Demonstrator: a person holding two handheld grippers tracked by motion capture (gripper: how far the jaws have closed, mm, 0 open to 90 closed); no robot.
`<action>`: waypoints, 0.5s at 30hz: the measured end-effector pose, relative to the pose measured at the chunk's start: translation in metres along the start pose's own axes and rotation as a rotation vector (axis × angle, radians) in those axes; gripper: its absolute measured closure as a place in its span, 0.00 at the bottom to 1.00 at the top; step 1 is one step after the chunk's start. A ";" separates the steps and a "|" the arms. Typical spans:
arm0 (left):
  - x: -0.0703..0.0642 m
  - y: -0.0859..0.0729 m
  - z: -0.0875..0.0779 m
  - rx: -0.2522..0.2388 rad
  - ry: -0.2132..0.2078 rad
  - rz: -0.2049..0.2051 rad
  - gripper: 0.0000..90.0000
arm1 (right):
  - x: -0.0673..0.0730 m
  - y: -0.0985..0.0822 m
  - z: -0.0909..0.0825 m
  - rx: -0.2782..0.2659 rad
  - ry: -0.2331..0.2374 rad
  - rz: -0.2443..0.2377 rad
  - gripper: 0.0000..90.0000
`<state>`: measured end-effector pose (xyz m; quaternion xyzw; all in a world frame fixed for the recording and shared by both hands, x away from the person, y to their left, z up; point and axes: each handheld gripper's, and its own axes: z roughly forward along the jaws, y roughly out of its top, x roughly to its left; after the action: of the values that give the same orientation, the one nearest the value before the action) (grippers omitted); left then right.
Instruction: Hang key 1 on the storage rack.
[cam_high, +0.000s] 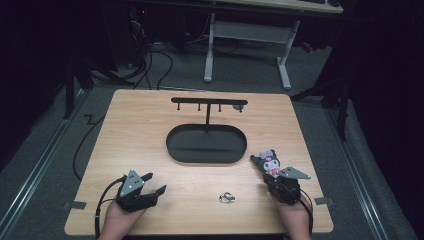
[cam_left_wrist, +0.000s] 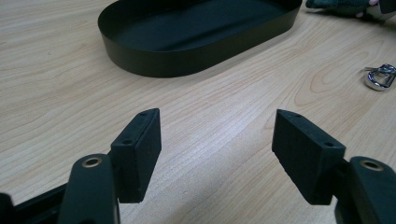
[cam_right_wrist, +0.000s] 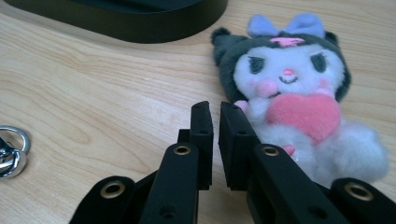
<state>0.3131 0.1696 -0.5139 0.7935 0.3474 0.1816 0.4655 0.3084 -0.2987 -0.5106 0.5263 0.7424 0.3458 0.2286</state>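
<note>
A plush doll (cam_high: 270, 161) with a dark hood, purple bow and pink heart lies on the wooden table, right of the black oval tray (cam_high: 172, 150). My right gripper (cam_high: 268, 175) sits just below it, shut with nothing between the jaws. In the right gripper view the doll (cam_right_wrist: 299, 93) lies against the outer side of the right jaw, beside the gripper (cam_right_wrist: 215, 108). My left gripper (cam_high: 155, 182) rests near the front left, open and empty. In its own view the left gripper (cam_left_wrist: 217, 122) points at bare wood before the tray (cam_left_wrist: 154, 60).
A small metal key ring (cam_high: 226, 197) lies between the two grippers near the front edge, also seen as the ring (cam_left_wrist: 380, 77) and the ring (cam_right_wrist: 11, 151). A black T-shaped hook stand (cam_high: 208, 102) rises from the tray's back. Table edges are close behind both hands.
</note>
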 end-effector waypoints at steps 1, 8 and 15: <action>0.000 0.000 0.000 -0.003 0.004 0.001 0.38 | -0.001 0.000 0.000 0.000 -0.002 0.000 0.94; 0.000 0.004 -0.001 -0.018 0.005 0.005 0.38 | 0.000 -0.002 -0.003 -0.010 0.017 -0.001 0.89; -0.004 0.011 0.004 0.008 -0.021 0.014 0.35 | -0.002 -0.010 -0.012 -0.013 0.059 -0.015 0.77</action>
<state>0.3171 0.1599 -0.5061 0.7998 0.3375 0.1750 0.4645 0.2945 -0.3064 -0.5105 0.5087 0.7505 0.3645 0.2126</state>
